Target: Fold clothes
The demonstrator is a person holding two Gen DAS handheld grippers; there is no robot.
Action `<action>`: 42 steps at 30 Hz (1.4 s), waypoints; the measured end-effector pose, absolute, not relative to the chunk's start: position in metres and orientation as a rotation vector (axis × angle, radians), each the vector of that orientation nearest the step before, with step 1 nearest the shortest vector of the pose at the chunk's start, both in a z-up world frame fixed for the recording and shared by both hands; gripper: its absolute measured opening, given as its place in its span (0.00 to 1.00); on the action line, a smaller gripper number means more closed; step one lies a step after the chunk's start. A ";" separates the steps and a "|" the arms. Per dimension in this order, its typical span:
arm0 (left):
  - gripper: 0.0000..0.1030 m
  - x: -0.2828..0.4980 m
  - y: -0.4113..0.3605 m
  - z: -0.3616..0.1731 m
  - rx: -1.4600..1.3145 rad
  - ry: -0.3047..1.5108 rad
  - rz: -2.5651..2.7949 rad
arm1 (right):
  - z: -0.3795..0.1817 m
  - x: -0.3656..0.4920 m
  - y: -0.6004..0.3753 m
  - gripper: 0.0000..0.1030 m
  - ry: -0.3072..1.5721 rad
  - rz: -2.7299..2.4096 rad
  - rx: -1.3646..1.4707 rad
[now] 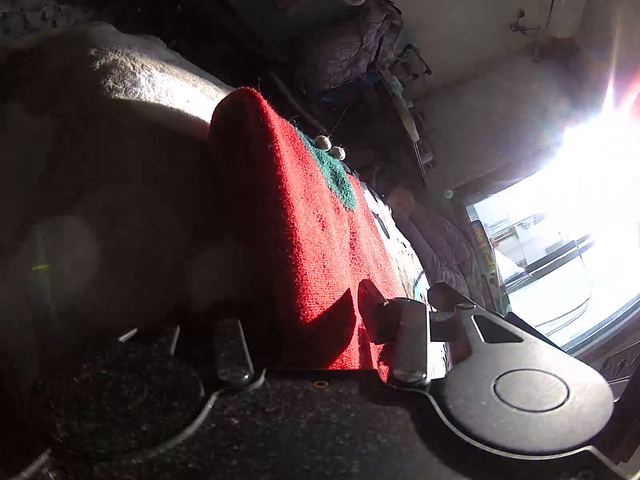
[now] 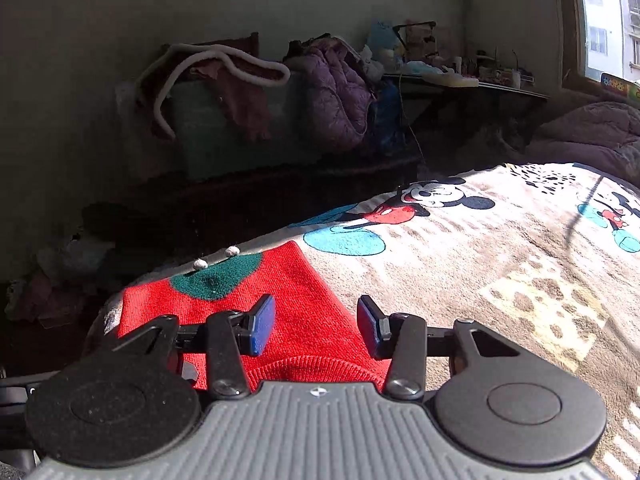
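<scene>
Bed blanket [image 2: 500, 264], pale with cartoon mouse prints, covers the whole work surface; its far edge runs diagonally from lower left to upper right in the right wrist view, dropping off to a dark floor strip before a cluttered bench of clothes [image 2: 248, 112]. A wide bare stretch of blanket lies open to the right of the garment, sunlit, reaching toward a rumpled purple quilt [image 2: 592, 136] under the window [image 2: 604, 20]. Red knit sweater [image 2: 296, 320] with a green patch [image 2: 216, 276] and two small pale pompoms [image 2: 200, 264] lies flat near the blanket's left far edge; its ribbed hem sits just under the right gripper's body, and one side edge runs diagonally up to a point beside the blue print. Right gripper [image 2: 316, 324]: blue pads well apart, nothing pinched; the sweater lies below the gap, pads not pressing it. Left wrist view is rolled and heavily backlit by the window [image 1: 560, 208]; the sweater [image 1: 304, 216] rises as a fold ridge over the blanket [image 1: 132, 76]. Left gripper [image 1: 304, 328]: right finger [image 1: 372, 312] visible over the red knit, left finger lost in shadow, so the jaws look parted, but whether cloth is gripped cannot be told.
</scene>
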State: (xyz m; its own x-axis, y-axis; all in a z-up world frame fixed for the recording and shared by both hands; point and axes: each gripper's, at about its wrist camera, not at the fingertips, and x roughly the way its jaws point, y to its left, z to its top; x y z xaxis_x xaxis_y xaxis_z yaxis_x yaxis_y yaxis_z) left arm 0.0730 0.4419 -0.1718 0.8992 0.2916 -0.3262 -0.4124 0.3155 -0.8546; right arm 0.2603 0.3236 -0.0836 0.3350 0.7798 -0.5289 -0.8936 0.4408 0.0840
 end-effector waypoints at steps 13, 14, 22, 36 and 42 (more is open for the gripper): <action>0.68 0.064 0.407 -0.152 -1.009 0.234 0.550 | -0.095 0.259 0.261 0.58 0.873 0.924 -0.134; 0.69 0.062 0.400 -0.152 -0.991 0.252 0.545 | -0.094 0.256 0.255 0.60 0.884 0.905 -0.138; 0.82 0.034 0.355 -0.158 -0.905 0.339 0.506 | -0.093 0.230 0.210 0.86 0.933 0.770 -0.169; 1.00 0.030 0.307 -0.160 -0.752 0.697 0.579 | -0.075 0.164 0.157 0.99 0.856 0.717 -0.264; 1.00 0.009 0.294 -0.114 -0.613 0.688 0.670 | -0.055 0.140 0.138 0.99 0.775 0.723 -0.270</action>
